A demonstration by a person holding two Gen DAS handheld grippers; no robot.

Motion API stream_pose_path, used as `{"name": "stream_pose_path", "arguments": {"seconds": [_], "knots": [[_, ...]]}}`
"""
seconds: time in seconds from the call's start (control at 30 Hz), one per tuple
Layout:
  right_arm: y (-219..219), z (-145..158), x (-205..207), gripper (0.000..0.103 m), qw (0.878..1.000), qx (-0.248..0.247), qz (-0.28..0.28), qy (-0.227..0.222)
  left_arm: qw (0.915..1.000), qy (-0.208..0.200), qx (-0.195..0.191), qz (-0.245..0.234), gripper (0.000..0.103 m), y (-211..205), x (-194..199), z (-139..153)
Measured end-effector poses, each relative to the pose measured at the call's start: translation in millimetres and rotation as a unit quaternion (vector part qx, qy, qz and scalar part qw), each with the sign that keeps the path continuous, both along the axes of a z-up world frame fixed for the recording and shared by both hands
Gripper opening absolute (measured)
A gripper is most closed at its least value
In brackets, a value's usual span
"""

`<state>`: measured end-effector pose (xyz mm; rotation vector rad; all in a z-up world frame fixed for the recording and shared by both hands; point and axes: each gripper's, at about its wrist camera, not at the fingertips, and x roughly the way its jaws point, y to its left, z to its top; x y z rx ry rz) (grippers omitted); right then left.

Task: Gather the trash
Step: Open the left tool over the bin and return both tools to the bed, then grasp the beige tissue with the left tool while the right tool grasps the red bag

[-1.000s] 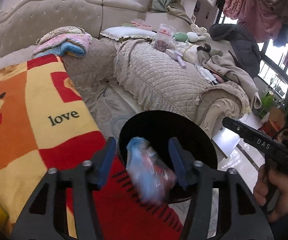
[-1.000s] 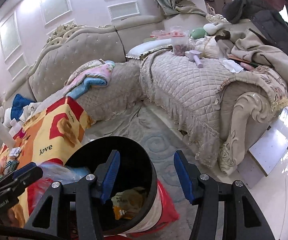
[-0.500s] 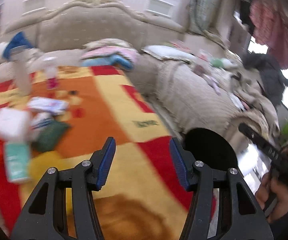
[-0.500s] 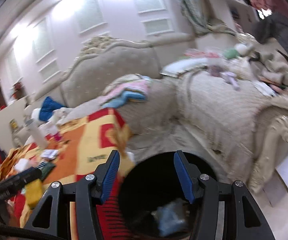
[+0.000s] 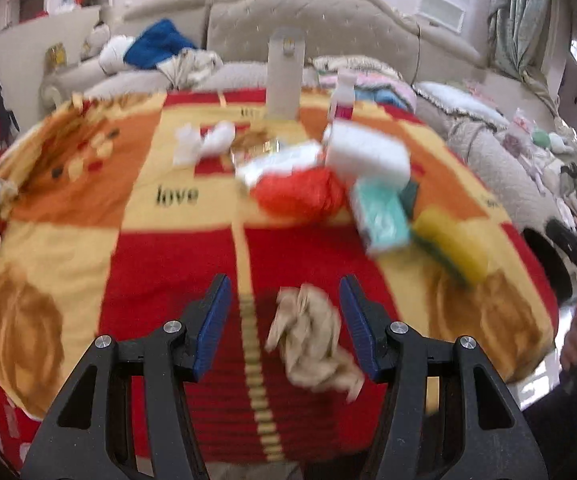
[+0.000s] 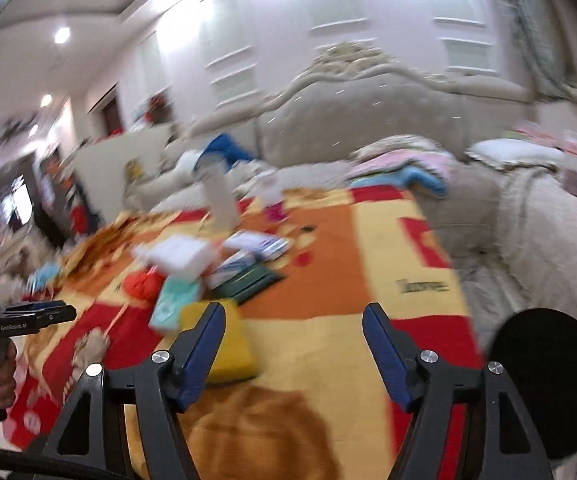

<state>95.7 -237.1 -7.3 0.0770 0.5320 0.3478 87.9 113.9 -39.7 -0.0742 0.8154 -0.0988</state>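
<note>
Left gripper fingers apart, crumpled beige paper between, patterned blanket

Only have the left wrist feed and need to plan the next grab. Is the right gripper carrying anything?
Observer: No. The right gripper has nothing between its fingers, and its jaws are opening.
Operator: Where's the bin from that side?
Observer: The black bin shows at the lower right of the right wrist view, just off the edge of the blanket.
Operator: Is my left touching the brown paper?
Observer: Seen from the side, the left gripper appears to hang just clear of the crumpled brown paper, not pressing on it.
</note>
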Motion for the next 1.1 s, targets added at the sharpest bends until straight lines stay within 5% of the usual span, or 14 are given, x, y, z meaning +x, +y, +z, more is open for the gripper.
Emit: {"name": "stream_pose_path", "arguments": {"seconds": [0.3, 0.37, 0.4, 0.63, 0.97, 1.07, 1.1], "knots": [[62.1, -13.5, 22.0, 0.069, 0.993, 0.045, 0.103, 0.023, 0.9994, 0.026, -0.018, -0.014, 0.053, -23.2, 1.6, -39.9], [92.2, -14.5, 37.4, 0.069, 0.988, 0.058, 0.133, 0.044, 0.9996, 0.022, -0.017, -0.011, 0.024, -28.3, 3.0, -38.3], [103.8, -13.2, 38.8, 0.069, 0.986, 0.059, 0.148, 0.049, 0.9996, 0.018, -0.02, 0.0, 0.02, -25.9, 1.0, -39.4], [215.9, -21.2, 88.1, 0.069, 0.965, 0.029, 0.248, 0.081, 0.9975, -0.01, -0.02, 0.066, 0.018, 10.2, -21.5, -24.4], [274.1, -57.9, 138.7, 0.069, 0.969, -0.116, 0.192, 0.106, 0.9948, -0.006, -0.038, 0.094, 0.019, 36.8, -25.1, -28.6], [262.9, -59.0, 147.0, 0.025, 0.971, -0.102, 0.179, 0.12, 0.9943, -0.003, -0.044, 0.096, 0.019, 38.3, -23.5, -29.7], [254.5, -54.6, 148.1, 0.023, 0.972, -0.07, 0.187, 0.126, 0.9941, -0.003, -0.046, 0.098, 0.019, 39.0, -23.2, -29.1]]}}
